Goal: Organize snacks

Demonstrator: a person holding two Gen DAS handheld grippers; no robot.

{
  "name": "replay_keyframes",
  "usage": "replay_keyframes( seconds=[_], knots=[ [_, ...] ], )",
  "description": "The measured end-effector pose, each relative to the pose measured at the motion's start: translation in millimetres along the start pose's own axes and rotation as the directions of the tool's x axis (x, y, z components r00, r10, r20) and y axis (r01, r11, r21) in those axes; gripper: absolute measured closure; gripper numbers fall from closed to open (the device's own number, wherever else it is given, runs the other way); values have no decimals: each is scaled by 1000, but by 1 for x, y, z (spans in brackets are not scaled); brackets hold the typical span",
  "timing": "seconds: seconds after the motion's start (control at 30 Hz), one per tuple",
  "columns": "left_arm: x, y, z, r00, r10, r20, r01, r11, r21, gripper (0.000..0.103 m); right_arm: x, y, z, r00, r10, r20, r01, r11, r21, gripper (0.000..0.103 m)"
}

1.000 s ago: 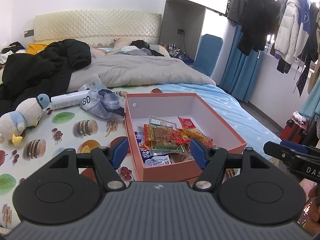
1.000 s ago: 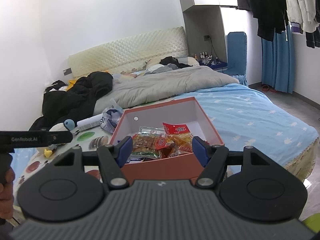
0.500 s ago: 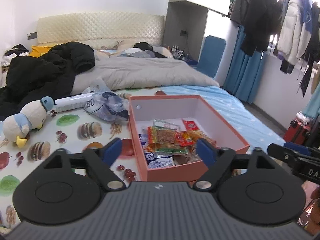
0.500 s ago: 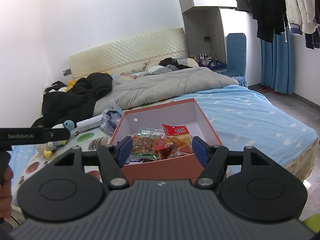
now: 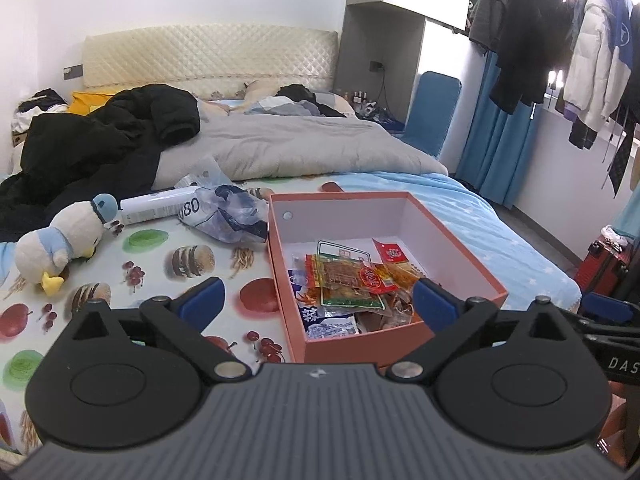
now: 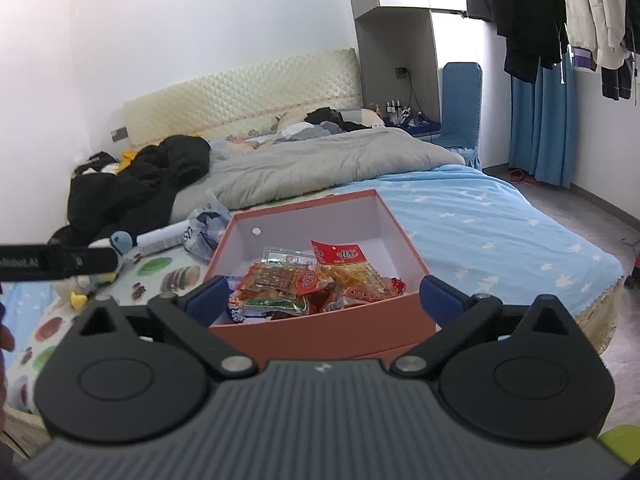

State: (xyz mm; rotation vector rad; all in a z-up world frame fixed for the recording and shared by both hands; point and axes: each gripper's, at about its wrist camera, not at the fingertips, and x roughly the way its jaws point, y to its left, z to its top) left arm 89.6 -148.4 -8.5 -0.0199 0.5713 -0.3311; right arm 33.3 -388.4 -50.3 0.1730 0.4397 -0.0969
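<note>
The orange box [image 5: 362, 342] holds red and orange snack packets [image 5: 352, 280] and sits on a fruit-print bedsheet [image 5: 160, 264]. The left gripper [image 5: 316, 304] and the right gripper [image 6: 324, 298] have just opened wide, pinching nothing.

"80" on the crumpled plastic bag [image 5: 224, 216], "DAS" on the black bar of the right gripper [image 5: 618, 362], partly cut "Robot.AI" on the black bar of the left gripper [image 6: 56, 266], snack packet print too small to read

Lower snack packets [image 5: 332, 326] lie buried (labels unreadable) under the top packet [image 5: 346, 280].
</note>
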Motion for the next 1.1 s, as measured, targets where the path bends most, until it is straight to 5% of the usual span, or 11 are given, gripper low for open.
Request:
replay_keyframes(
  seconds=[0.27,1.1],
  knots=[
    [2,4,4,997,-49,-61,47,999,-28,1,2,4,-2,1000,4,3,-4,1000,5,0],
    [-6,2,6,999,-11,-30,10,1000,-13,1,3,0,-4,1000,15,2,-15,999,34,0]
  ],
)
